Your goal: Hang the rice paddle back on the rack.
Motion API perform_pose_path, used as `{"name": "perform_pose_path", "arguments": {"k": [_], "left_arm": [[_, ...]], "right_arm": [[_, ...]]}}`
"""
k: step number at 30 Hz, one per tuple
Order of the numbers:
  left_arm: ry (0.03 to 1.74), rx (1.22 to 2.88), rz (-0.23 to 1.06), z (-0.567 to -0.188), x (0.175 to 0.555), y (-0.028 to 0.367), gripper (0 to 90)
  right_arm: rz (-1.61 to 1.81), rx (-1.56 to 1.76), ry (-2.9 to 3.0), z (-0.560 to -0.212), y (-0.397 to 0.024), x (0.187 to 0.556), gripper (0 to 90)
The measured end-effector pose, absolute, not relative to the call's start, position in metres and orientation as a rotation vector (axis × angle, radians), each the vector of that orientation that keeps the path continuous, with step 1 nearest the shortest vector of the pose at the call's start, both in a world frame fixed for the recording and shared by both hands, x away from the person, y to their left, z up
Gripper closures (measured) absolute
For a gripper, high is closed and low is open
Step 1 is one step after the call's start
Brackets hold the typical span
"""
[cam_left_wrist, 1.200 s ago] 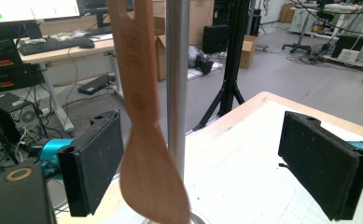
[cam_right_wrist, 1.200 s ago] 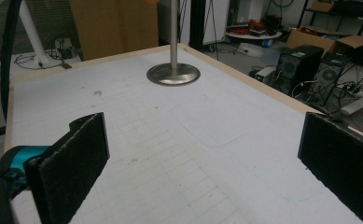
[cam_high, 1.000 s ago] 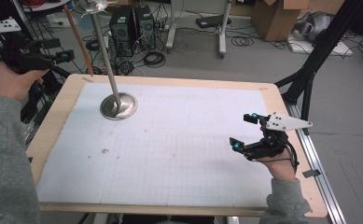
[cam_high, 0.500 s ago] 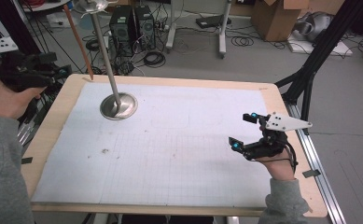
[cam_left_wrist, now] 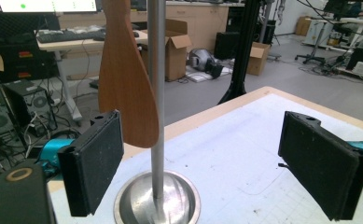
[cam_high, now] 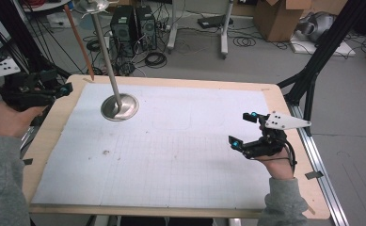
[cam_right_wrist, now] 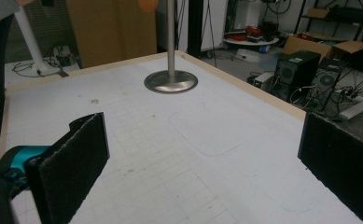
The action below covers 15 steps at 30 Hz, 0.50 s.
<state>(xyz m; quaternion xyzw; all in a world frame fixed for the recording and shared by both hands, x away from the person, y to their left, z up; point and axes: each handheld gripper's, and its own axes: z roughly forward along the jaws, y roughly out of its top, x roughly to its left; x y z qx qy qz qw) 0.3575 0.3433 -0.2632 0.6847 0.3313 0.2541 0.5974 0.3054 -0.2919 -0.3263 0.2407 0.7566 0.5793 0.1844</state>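
The left gripper (cam_high: 53,89) is spread and empty, at 9 o'clock off the table's (cam_high: 274,101) edge, aimed at the stand (cam_left_wrist: 156,93) at 11 o'clock. The wooden spatula (cam_left_wrist: 123,79) hangs just behind the pole, ungrasped. The right gripper (cam_high: 244,129), also spread, idles at 4 o'clock; judged status: approach only, grasping remains.

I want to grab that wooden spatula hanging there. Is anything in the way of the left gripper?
Yes. The stand's metal pole rises between the open left gripper and the wooden spatula, which hangs just behind it, partly covered. The spatula's left side shows past the pole.
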Motion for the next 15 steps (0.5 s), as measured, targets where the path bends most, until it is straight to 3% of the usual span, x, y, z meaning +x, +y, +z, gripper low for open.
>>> {"name": "perform_pose_path", "arguments": {"k": [15], "left_arm": [[0.767, 1.581, 0.555, -0.303, 0.347, 0.329, 14.6]], "right_arm": [[1.656, 0.694, 2.120, -0.329, -0.290, 0.311, 0.3]]}}
